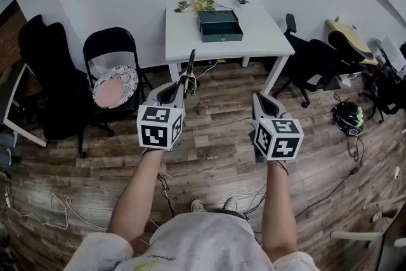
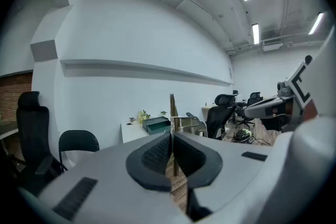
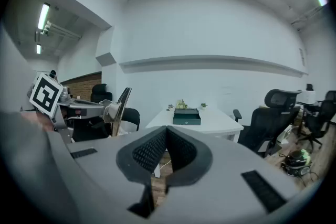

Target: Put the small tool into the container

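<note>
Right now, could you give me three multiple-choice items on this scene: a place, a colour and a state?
1. Where does the box stand? A) on the table B) on the floor C) on a chair
2. Which colour is the box? A) red B) yellow C) dark green
3. How is the left gripper? A) open and empty B) shut on the small tool C) open around the box
Answers: 1 A, it sits on the white tabletop; 2 C, its walls look dark green; 3 B, its jaws press on the thin tool.
</note>
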The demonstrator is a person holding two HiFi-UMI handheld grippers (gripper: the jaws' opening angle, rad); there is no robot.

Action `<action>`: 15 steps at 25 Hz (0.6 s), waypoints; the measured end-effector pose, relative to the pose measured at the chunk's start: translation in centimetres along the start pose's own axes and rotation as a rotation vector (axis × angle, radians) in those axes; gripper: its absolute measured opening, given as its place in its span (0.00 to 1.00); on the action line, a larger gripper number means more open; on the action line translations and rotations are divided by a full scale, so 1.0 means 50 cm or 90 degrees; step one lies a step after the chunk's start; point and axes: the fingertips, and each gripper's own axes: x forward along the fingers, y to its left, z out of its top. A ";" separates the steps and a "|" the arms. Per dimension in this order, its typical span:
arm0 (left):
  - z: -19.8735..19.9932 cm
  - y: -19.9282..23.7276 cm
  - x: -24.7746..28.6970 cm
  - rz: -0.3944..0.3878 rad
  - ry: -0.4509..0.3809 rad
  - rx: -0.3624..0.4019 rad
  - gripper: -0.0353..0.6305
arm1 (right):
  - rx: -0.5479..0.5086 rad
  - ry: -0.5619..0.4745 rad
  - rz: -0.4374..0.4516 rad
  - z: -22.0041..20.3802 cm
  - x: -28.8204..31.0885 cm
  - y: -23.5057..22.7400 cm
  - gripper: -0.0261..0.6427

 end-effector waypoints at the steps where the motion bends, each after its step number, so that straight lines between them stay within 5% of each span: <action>1: -0.004 0.002 0.000 -0.001 0.001 0.002 0.06 | 0.000 0.000 -0.001 -0.002 0.001 0.004 0.04; 15: -0.006 0.039 0.028 -0.006 0.008 0.001 0.06 | -0.013 0.010 0.001 0.001 0.044 0.018 0.05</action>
